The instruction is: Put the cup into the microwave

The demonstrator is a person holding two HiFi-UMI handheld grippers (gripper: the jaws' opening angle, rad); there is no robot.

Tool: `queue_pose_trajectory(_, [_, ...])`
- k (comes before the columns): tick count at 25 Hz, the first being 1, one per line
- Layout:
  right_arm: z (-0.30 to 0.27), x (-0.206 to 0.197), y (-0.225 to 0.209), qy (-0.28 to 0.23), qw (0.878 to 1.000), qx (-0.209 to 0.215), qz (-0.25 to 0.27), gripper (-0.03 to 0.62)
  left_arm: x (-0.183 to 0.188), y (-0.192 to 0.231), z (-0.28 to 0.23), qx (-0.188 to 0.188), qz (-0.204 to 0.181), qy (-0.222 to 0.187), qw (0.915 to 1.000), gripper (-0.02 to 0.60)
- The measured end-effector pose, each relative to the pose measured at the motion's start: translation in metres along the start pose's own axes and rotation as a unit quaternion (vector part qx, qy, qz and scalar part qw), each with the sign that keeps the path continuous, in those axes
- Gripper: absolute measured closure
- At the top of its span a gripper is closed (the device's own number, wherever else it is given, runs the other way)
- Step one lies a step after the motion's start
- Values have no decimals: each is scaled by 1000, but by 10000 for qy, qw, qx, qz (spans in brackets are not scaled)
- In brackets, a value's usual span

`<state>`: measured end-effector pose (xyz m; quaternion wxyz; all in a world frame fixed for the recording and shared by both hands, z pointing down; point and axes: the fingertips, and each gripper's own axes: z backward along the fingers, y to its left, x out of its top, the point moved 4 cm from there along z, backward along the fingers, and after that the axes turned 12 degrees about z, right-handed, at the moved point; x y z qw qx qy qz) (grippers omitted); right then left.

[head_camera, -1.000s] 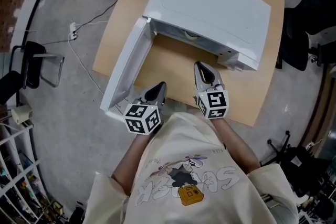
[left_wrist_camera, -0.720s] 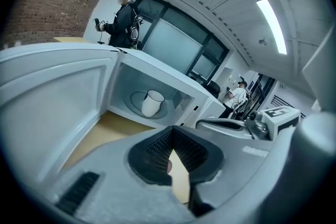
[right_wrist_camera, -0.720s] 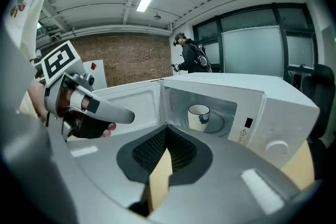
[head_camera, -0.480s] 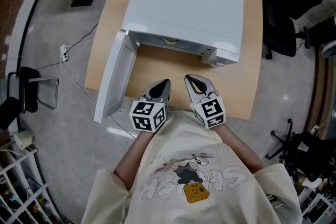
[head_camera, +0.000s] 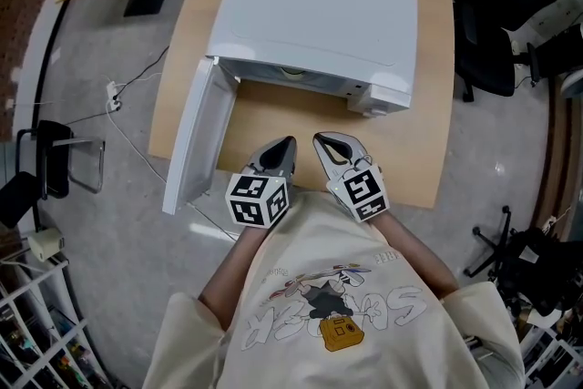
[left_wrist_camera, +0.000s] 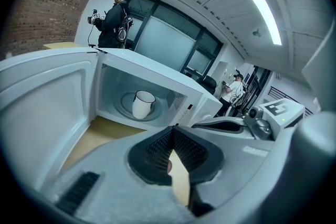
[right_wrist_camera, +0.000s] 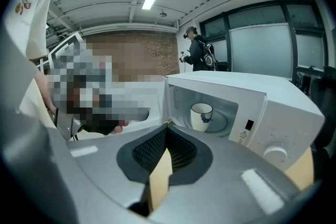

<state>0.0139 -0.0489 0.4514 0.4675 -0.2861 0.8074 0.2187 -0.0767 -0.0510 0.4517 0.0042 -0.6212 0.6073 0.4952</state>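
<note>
The white microwave (head_camera: 314, 18) stands on the wooden table (head_camera: 401, 159), its door (head_camera: 196, 137) swung wide open to the left. A white cup (left_wrist_camera: 143, 104) with a dark mark stands upright on the turntable inside, and the cup (right_wrist_camera: 201, 115) also shows in the right gripper view. My left gripper (head_camera: 282, 146) and right gripper (head_camera: 326, 141) hover side by side over the table's near edge, well short of the oven's opening. Both point at the cavity. The left gripper (left_wrist_camera: 172, 131) is shut with nothing in it, and the right gripper (right_wrist_camera: 167, 131) is shut and empty too.
A black office chair (head_camera: 506, 14) stands right of the table. A cable (head_camera: 137, 96) trails over the floor at the left, near a folded chair (head_camera: 55, 150). A person (left_wrist_camera: 113, 18) stands in the background behind the microwave.
The left gripper has moved right, away from the door's corner, and now sits close beside the right gripper. The right gripper has pulled back a little. The head view has shifted.
</note>
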Motion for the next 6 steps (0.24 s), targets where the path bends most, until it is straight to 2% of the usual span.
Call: queue_pose_trajectory(6, [-4,0,7,-27,9997,215,114,589,-1,4,4,93,77,-60,9999,577])
